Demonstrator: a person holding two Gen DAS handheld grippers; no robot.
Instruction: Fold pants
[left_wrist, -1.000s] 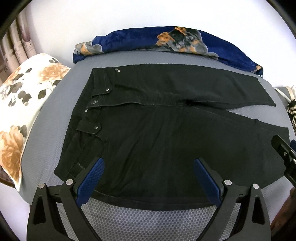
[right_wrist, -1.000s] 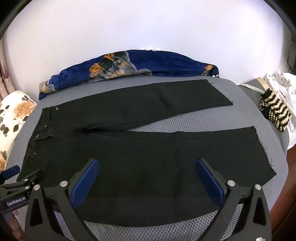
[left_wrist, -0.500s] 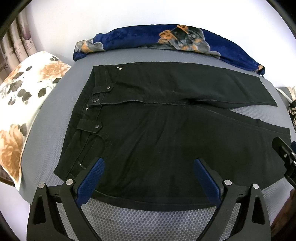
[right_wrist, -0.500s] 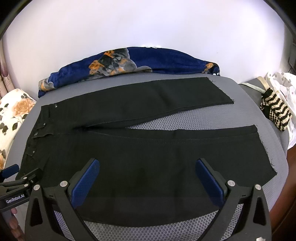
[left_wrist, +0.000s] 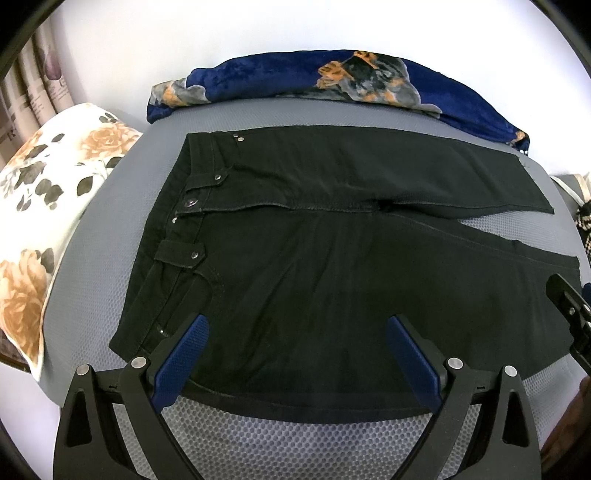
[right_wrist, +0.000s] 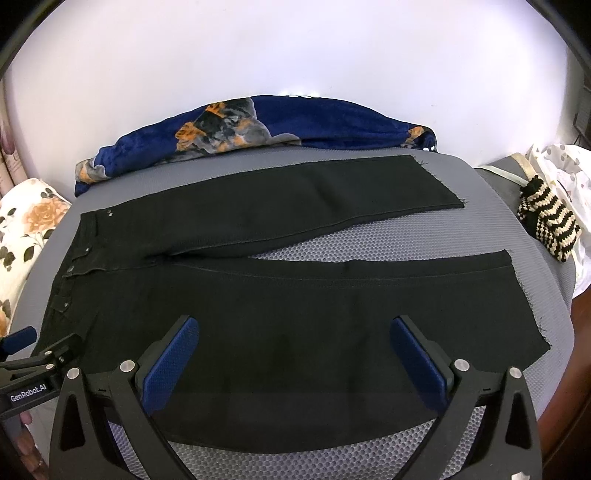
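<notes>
Black pants (left_wrist: 314, 258) lie flat on a grey mesh surface (left_wrist: 295, 439), waistband to the left, both legs spread apart to the right. They also show in the right wrist view (right_wrist: 295, 302). My left gripper (left_wrist: 297, 345) is open and empty, hovering over the near hip and thigh. My right gripper (right_wrist: 293, 350) is open and empty over the near leg. Each gripper shows at the edge of the other's view: the right one (left_wrist: 570, 314) and the left one (right_wrist: 26, 354).
A rolled blue floral blanket (left_wrist: 332, 81) lies along the far edge by the white wall. A floral pillow (left_wrist: 44, 206) sits left. A black-and-cream striped knit item (right_wrist: 550, 225) and white cloth lie at the right edge.
Both views have shifted slightly. The pants sit a little lower and nearer in the right wrist view. Neither gripper has changed its opening, and the pants have not moved.
</notes>
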